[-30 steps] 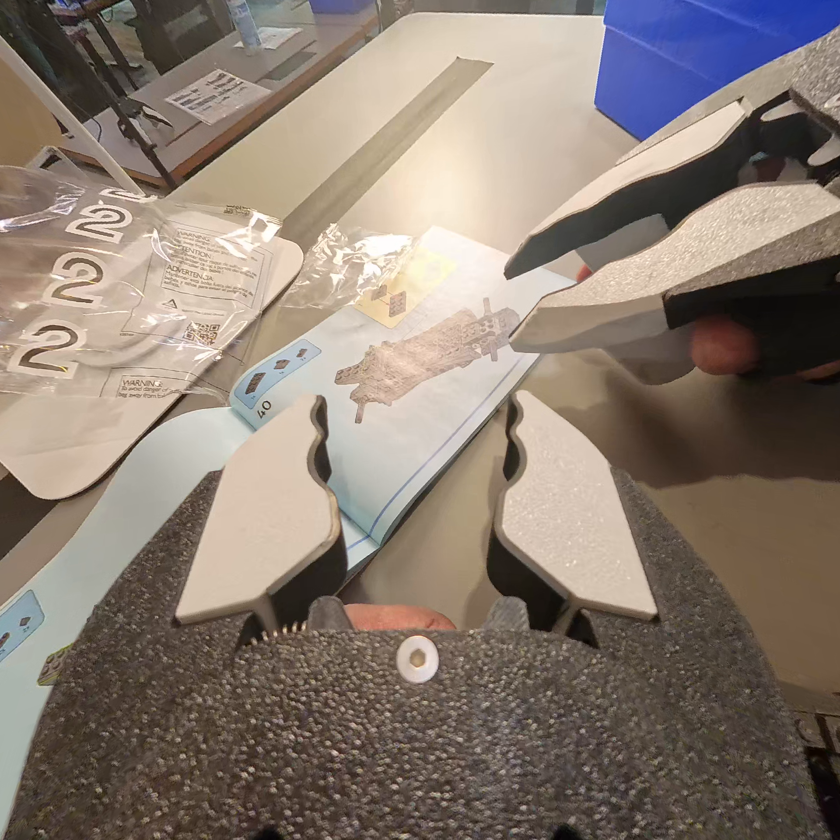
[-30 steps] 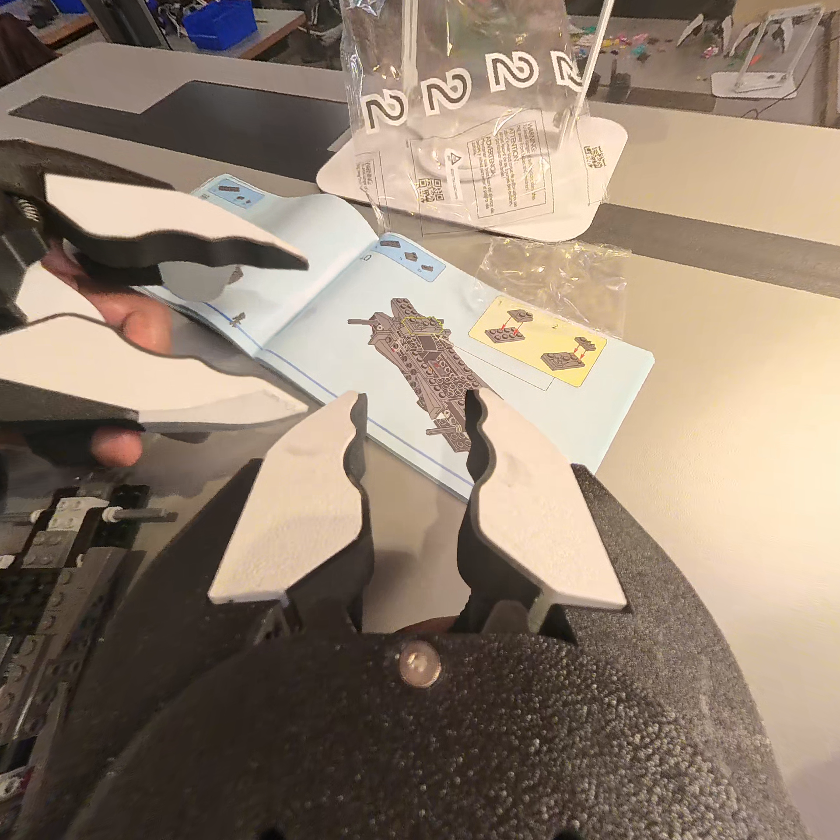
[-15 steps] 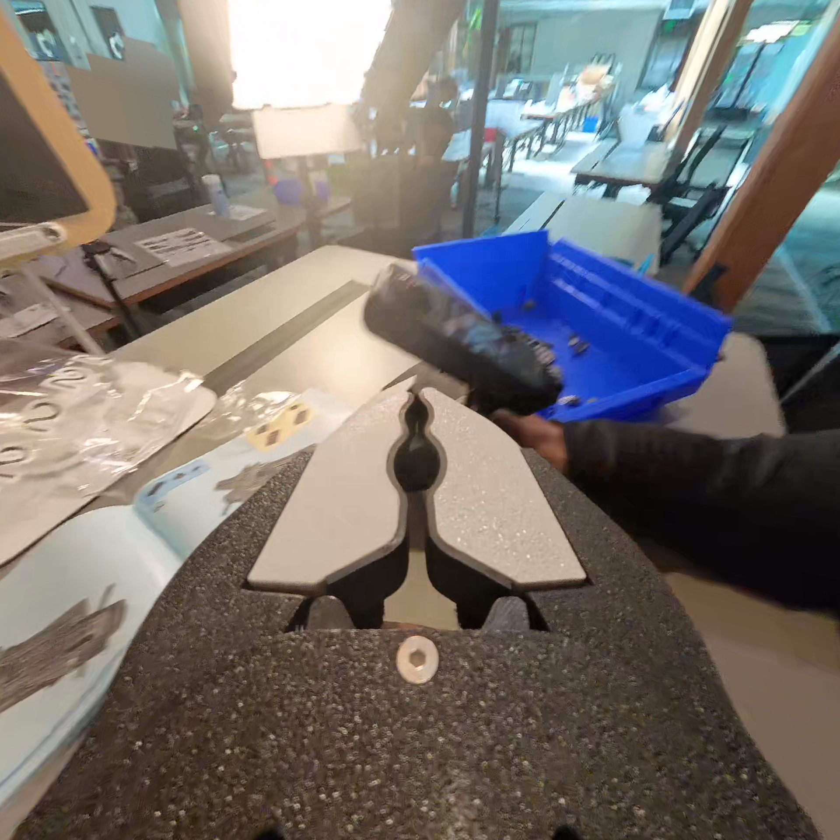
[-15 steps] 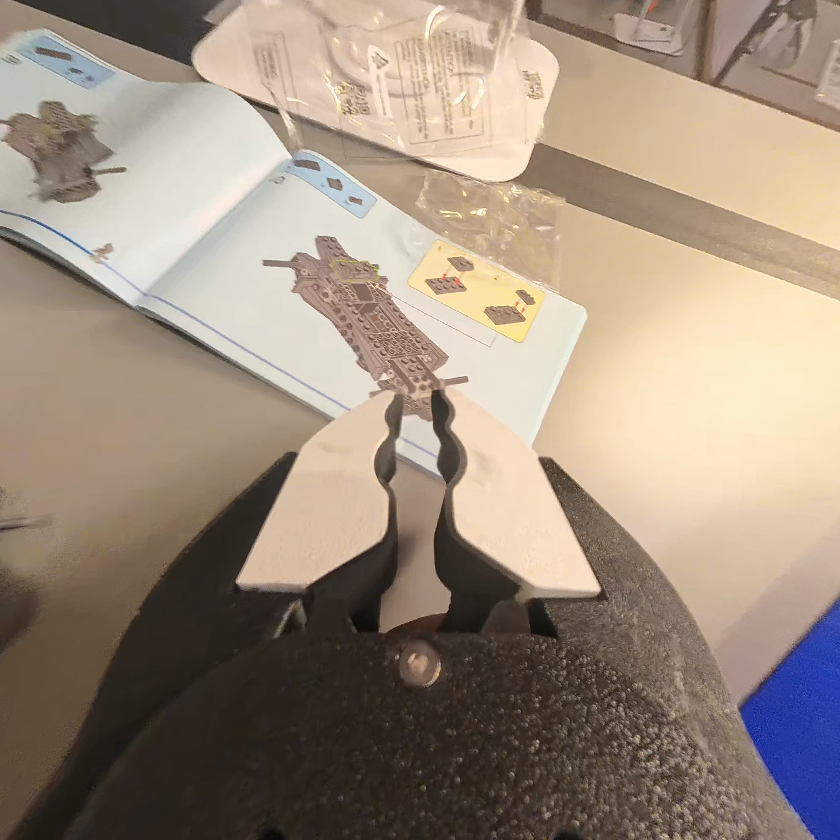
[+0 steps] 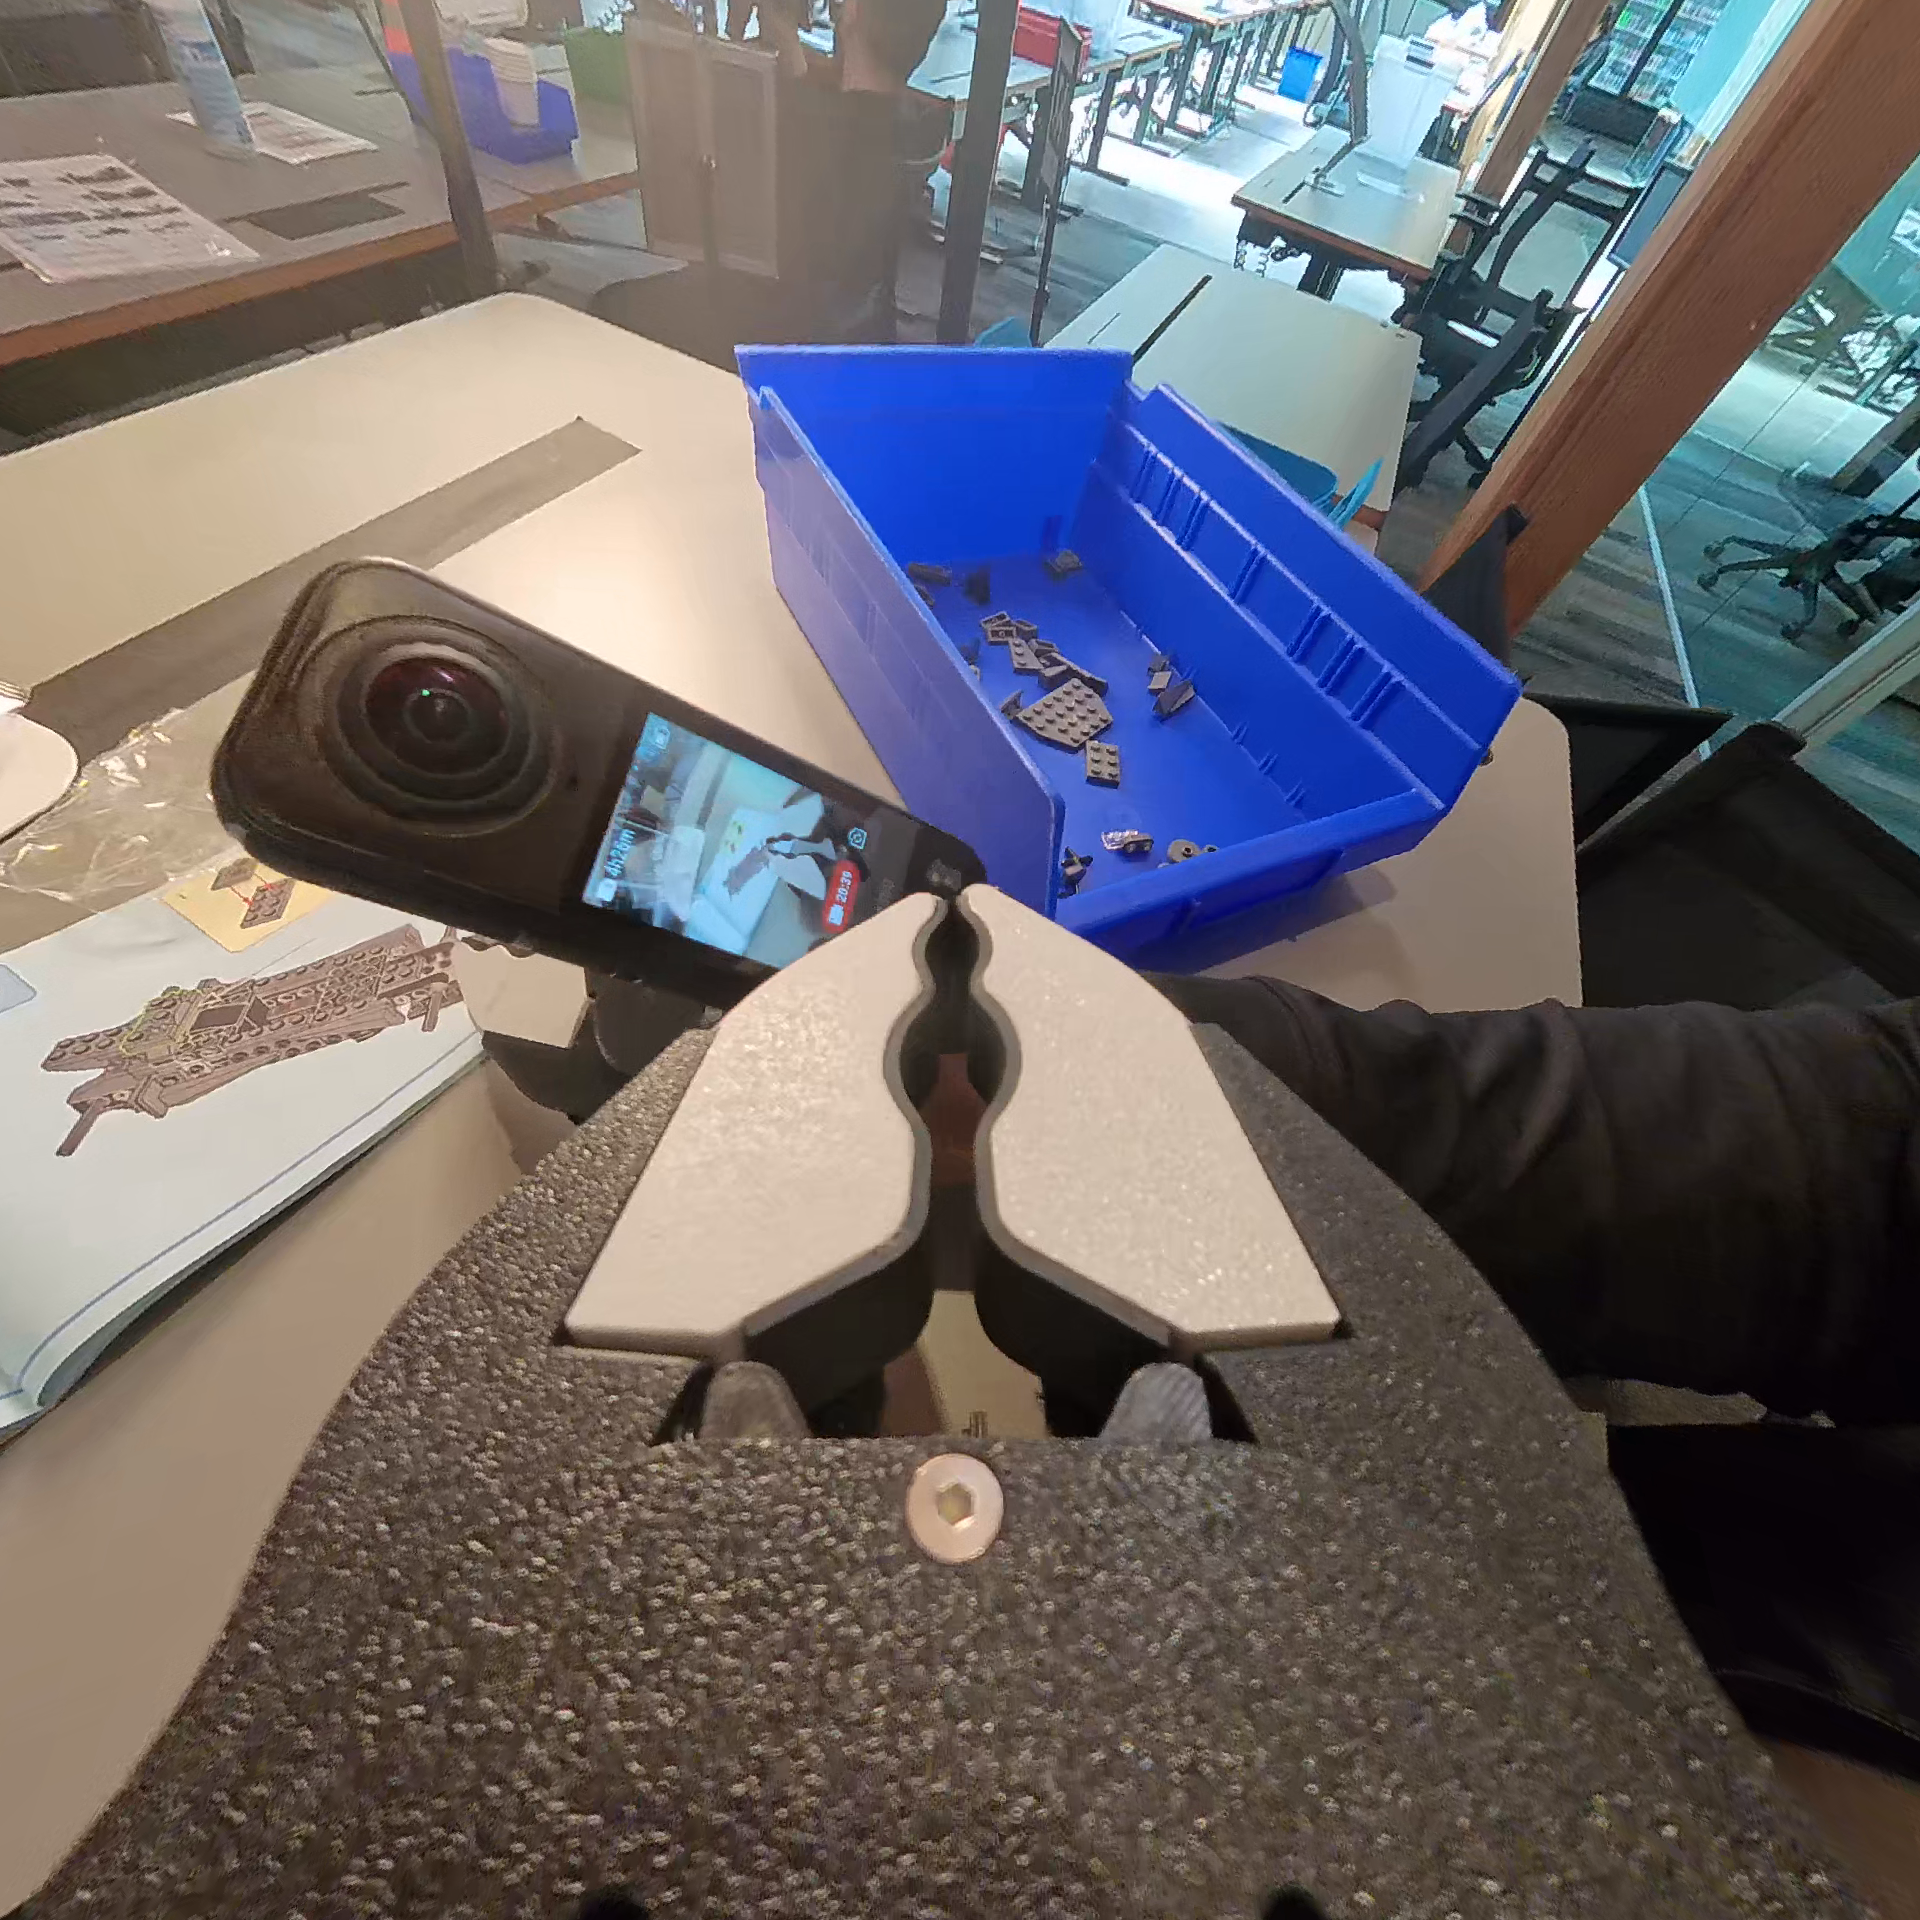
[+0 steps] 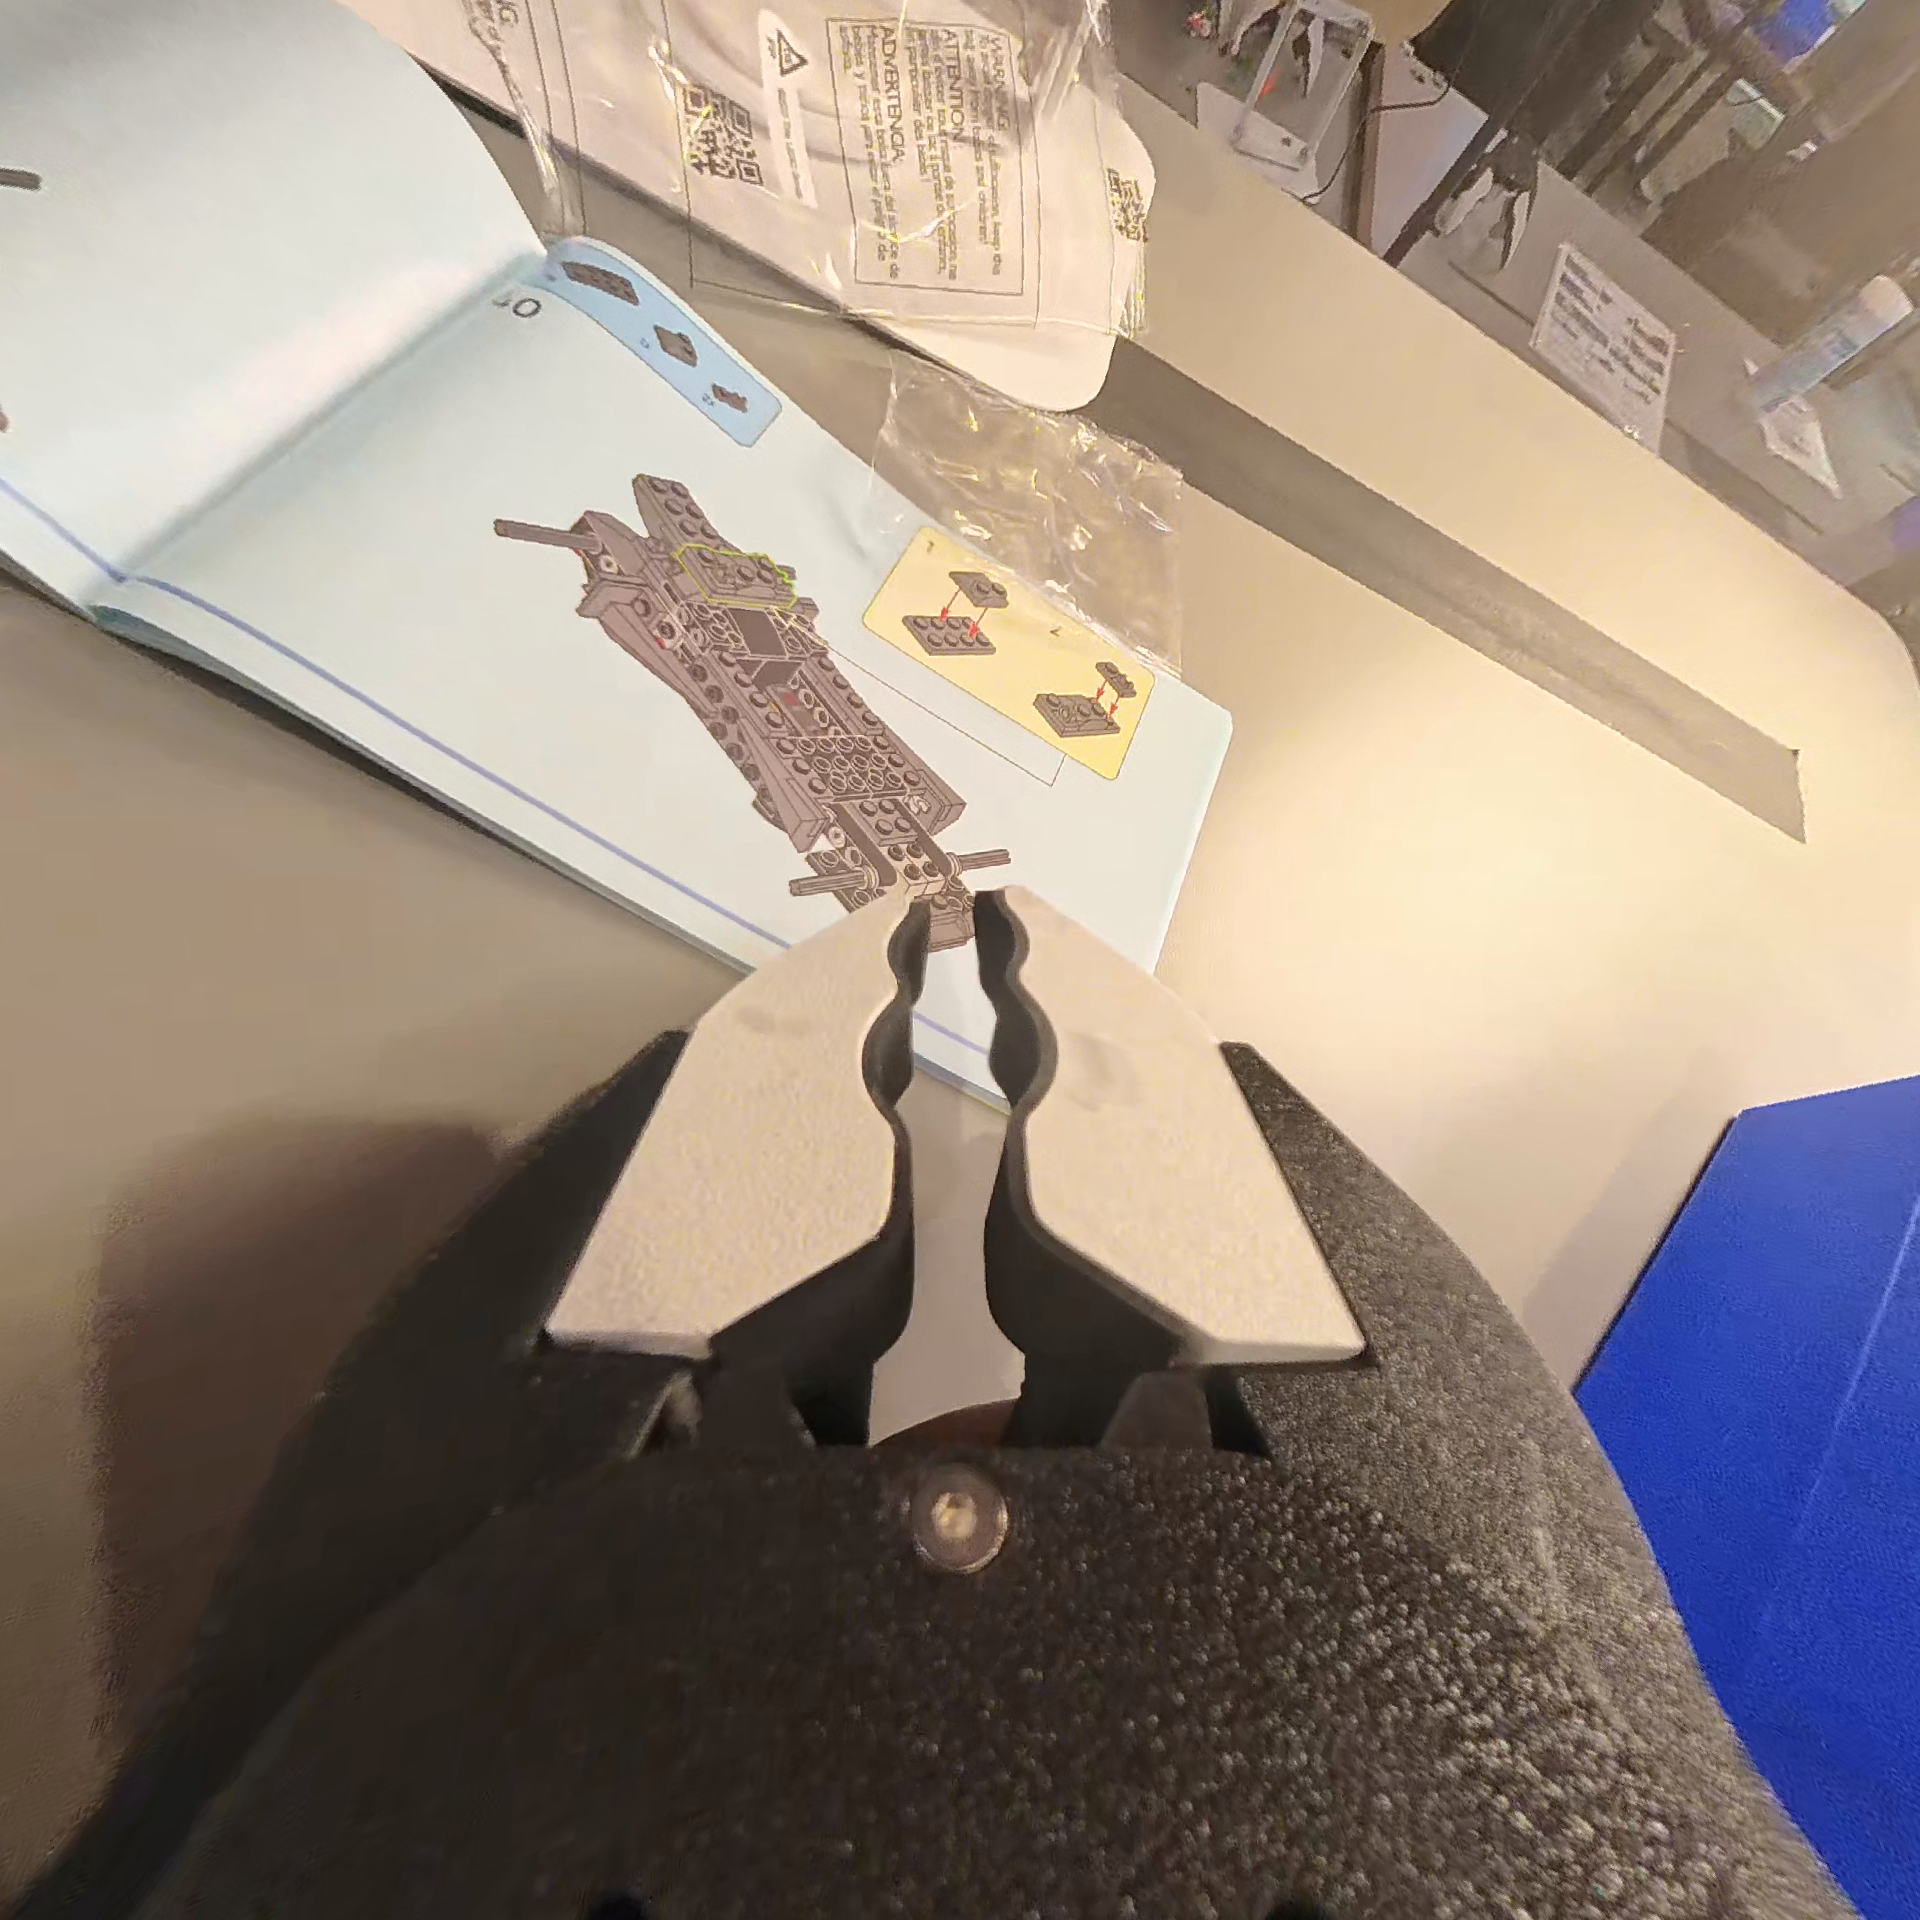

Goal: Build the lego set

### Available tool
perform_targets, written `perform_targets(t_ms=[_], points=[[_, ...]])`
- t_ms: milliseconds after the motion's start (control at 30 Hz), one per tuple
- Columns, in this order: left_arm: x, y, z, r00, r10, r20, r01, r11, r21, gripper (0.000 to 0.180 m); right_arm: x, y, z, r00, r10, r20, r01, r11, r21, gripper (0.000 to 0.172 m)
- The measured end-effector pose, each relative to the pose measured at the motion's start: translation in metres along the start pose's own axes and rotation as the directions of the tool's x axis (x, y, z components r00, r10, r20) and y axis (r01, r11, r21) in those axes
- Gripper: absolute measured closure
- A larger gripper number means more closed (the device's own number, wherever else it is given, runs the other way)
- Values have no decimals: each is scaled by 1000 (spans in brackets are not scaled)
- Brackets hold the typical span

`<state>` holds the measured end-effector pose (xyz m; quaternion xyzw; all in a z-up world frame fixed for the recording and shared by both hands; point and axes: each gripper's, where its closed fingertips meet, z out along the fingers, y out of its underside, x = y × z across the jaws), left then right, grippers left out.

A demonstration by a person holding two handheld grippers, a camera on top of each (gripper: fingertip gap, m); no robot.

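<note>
Here, the beige table (image 5: 312,468) carries a blue bin (image 5: 935,644) with small grey bricks (image 5: 1060,717) in it, and beside it an open instruction booklet (image 6: 436,540). The left gripper (image 5: 953,906) is raised with its tips together on nothing — the right gripper's black camera (image 5: 499,769) just ahead. The right gripper (image 6: 951,909) hovers over the booklet, fingers slightly apart, bare.
</note>
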<state>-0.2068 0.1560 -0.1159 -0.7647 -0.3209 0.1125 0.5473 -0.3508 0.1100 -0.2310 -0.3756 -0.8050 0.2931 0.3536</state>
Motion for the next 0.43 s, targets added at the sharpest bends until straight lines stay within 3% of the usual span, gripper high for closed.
perform_targets(t_ms=[300,433], points=[[-7,3,4,997,28,72,-24,999,-43,180,0,11,7,1000,-12,2,12,999,-51,162],[-5,3,-3,999,11,39,-9,999,-48,180,5,10,5,1000,20,11,-20,999,-35,165]])
